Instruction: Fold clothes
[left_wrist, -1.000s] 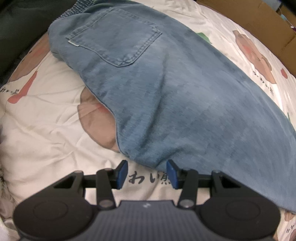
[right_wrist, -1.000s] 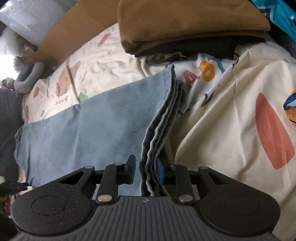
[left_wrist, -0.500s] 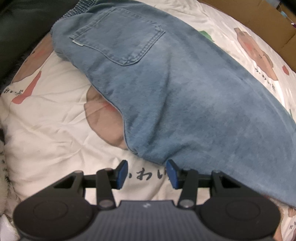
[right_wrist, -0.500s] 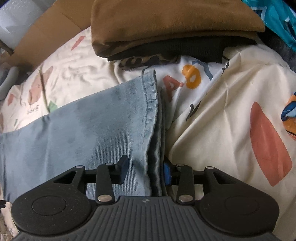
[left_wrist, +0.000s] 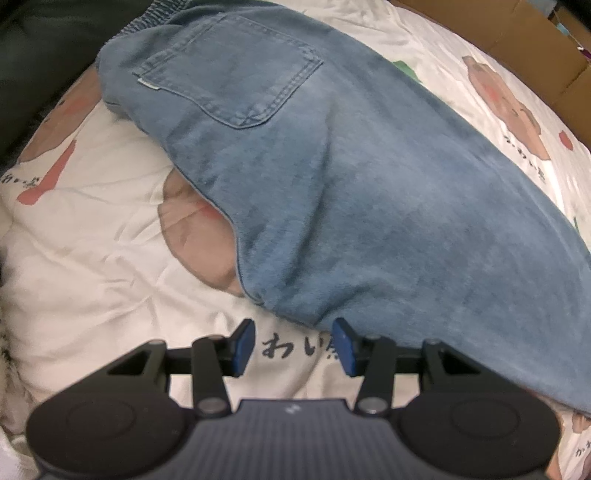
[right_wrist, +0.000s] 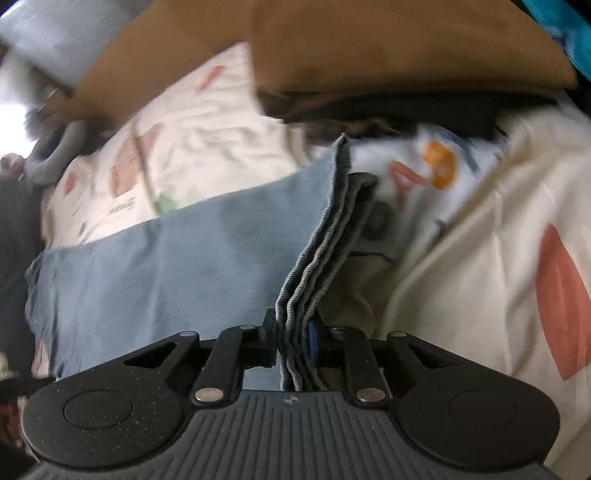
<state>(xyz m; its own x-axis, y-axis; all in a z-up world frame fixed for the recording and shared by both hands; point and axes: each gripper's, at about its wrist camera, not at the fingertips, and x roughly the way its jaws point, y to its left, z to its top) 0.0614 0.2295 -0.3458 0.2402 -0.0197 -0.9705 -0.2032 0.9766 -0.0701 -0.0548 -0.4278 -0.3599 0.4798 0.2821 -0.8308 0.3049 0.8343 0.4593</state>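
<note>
Changed since the earlier frames: right gripper (right_wrist: 293, 341) jaws have just been closing and now pinch the stacked hem edges of the blue denim jeans (right_wrist: 177, 266), where before the hems lay loose between them. Left gripper (left_wrist: 293, 345): jaws about half open, nothing between them, poised over the cream cartoon-printed bedsheet (left_wrist: 92, 258) just short of the jeans' folded edge. Jeans: spread flat on the sheet, back pocket (left_wrist: 236, 70) upward. Beyond the hems: folded brown garment (right_wrist: 388, 48) on a dark one.
</note>
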